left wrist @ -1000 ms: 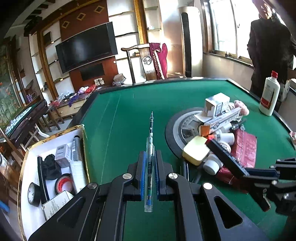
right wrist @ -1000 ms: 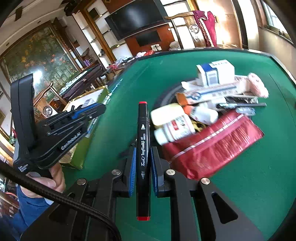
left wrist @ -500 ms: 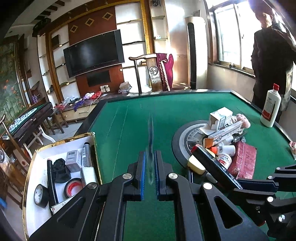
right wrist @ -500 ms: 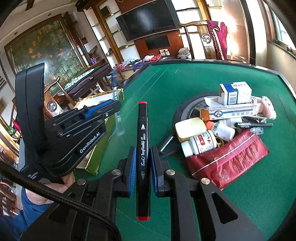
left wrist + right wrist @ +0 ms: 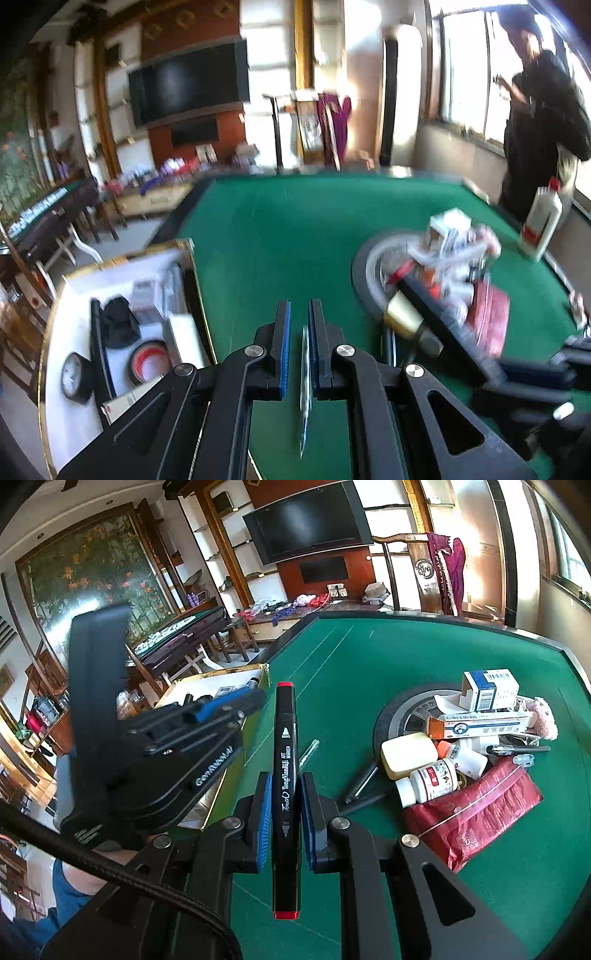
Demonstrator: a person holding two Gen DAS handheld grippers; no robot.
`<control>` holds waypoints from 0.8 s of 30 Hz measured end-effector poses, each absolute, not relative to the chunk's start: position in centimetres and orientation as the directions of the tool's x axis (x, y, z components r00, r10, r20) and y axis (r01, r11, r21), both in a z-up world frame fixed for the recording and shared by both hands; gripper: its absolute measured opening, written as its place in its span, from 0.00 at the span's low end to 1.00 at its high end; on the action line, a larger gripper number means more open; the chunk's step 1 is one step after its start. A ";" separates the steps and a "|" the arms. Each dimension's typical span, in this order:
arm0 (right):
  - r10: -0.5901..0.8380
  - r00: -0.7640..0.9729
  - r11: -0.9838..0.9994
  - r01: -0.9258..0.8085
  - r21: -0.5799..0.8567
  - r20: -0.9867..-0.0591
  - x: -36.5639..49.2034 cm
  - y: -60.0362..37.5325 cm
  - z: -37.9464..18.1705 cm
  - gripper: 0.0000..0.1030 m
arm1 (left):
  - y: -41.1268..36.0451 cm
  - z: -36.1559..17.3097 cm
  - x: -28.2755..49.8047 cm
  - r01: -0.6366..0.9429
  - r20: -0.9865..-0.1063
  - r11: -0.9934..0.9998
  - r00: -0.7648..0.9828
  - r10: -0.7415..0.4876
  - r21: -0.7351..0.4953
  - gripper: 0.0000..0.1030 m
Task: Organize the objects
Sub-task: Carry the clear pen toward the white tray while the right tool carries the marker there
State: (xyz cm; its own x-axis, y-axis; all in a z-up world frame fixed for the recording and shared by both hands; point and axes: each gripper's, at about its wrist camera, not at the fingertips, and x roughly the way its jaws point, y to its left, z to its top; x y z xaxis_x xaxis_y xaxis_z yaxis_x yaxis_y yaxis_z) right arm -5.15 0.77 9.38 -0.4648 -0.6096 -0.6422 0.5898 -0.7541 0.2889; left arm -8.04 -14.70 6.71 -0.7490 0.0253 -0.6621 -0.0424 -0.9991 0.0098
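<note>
Left tongs (image 5: 298, 306) are clenched down to a narrow slot, and a clear pen (image 5: 304, 387) sits in it. It hugs the right-hand pad and hangs low, its tip poking out beneath the tongs; the picture is too smeared to tell how firmly it is pinched. Over to the right tongs (image 5: 283, 779): they are clamped on a black marker (image 5: 284, 738). Both blue pads press its barrel, one red end juts out ahead of the tips and the other points back towards the camera. Both tools hang above the green desk (image 5: 277, 229). Down to the left of the left tongs lies the white gold-edged box (image 5: 74, 424), holding a roll of red tape (image 5: 149, 363) and a small clock (image 5: 74, 376) among other bits. Ahead and to the right of the right tongs is the heap on the round hub (image 5: 399, 709): a cream bottle (image 5: 408, 751), a white pill bottle (image 5: 430, 781), a blue-and-white carton (image 5: 487, 688) and a red pouch (image 5: 487, 812) nearest the tongs. Far off to the right of the left tongs, a tall white bottle (image 5: 541, 221) stands at the desk's edge beside a person in dark clothes (image 5: 539, 122).
</note>
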 end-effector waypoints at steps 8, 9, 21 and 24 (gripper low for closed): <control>-0.635 -0.433 -0.751 0.540 0.380 -0.640 -5.7 3.5 6.1 0.13 | -15.2 2.9 -10.3 -0.063 -0.817 -0.998 -0.576 0.029 0.009 0.19; -0.637 -0.430 -0.750 0.538 0.385 -0.640 -5.8 3.8 6.0 0.13 | -15.1 2.5 -10.4 -0.068 -0.827 -0.998 -0.561 0.022 0.019 0.27; -0.713 -0.391 -0.689 0.543 0.480 -0.582 -7.4 6.4 5.4 0.13 | -12.2 -1.1 -12.2 -0.087 -0.854 -0.991 -0.519 -0.044 0.104 0.23; -0.728 -0.382 -0.675 0.549 0.493 -0.570 -7.2 6.4 5.5 0.13 | -11.8 -1.2 -11.7 -0.101 -0.850 -0.990 -0.525 -0.033 0.101 0.06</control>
